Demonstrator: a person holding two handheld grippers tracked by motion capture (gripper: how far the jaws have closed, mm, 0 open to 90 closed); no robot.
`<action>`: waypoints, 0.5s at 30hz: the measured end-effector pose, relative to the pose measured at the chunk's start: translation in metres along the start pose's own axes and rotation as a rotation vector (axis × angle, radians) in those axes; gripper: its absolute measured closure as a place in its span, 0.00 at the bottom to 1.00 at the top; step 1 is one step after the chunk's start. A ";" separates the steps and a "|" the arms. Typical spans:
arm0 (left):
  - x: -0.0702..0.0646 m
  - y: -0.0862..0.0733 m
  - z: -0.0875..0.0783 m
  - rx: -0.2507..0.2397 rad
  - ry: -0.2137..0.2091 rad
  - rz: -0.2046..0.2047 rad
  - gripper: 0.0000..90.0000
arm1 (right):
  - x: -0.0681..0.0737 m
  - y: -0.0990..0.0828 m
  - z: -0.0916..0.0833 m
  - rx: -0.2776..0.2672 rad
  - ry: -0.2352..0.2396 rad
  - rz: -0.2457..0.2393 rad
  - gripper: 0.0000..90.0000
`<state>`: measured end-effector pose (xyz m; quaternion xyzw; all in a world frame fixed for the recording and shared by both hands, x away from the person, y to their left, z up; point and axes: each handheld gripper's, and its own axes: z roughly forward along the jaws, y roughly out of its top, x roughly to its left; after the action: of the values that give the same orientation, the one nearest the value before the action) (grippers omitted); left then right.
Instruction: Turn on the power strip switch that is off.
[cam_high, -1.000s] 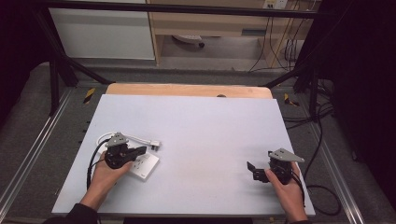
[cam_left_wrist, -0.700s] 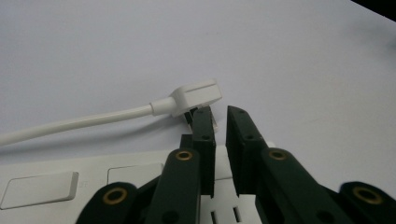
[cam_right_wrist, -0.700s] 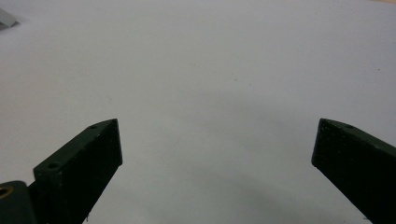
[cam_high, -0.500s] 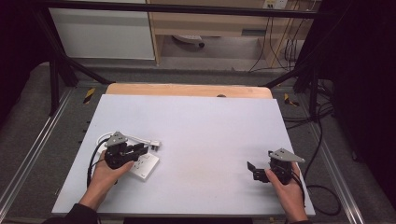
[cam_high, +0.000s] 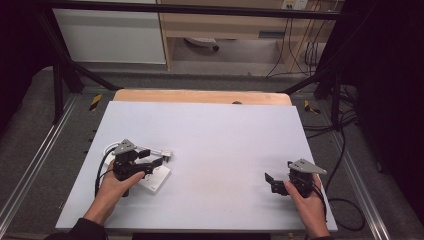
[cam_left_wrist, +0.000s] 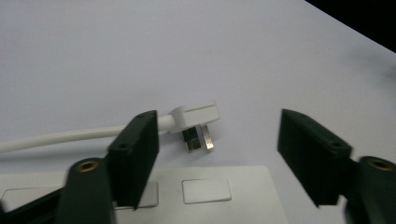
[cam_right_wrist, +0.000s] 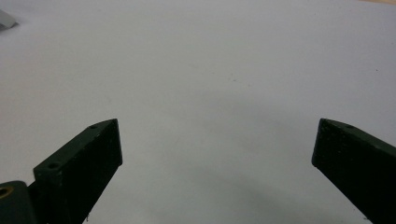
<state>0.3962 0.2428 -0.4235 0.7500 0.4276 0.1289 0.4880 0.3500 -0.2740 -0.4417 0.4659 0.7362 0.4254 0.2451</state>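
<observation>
- left gripper (cam_left_wrist: 219, 144) jaws spread wide, gripping nothing — hovering over a flat white socket plate (cam_left_wrist: 196, 196)
- white three-pin plug (cam_left_wrist: 196, 123) on its cord lies just beyond, on the pale grey table (cam_high: 225, 140)
- right gripper (cam_right_wrist: 217, 154) wide open too, empty

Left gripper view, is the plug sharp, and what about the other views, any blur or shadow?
Left gripper view: the white plug is fairly sharp, near jaws soft. Right gripper view: soft shadow on the table between the jaws. High view: evenly lit tabletop, dark surroundings.
</observation>
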 end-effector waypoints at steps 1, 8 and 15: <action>0.000 0.001 0.000 -0.005 0.000 -0.006 0.23 | 0.000 0.000 0.000 -0.001 0.000 0.001 0.02; -0.001 0.004 -0.004 -0.046 0.014 0.004 0.10 | 0.001 0.000 0.001 0.003 -0.001 -0.001 0.02; -0.001 0.010 -0.012 -0.088 0.036 -0.005 0.10 | 0.001 0.000 0.000 0.001 0.000 0.000 0.02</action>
<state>0.3935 0.2475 -0.4091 0.7243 0.4321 0.1599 0.5129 0.3498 -0.2735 -0.4417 0.4661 0.7364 0.4250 0.2448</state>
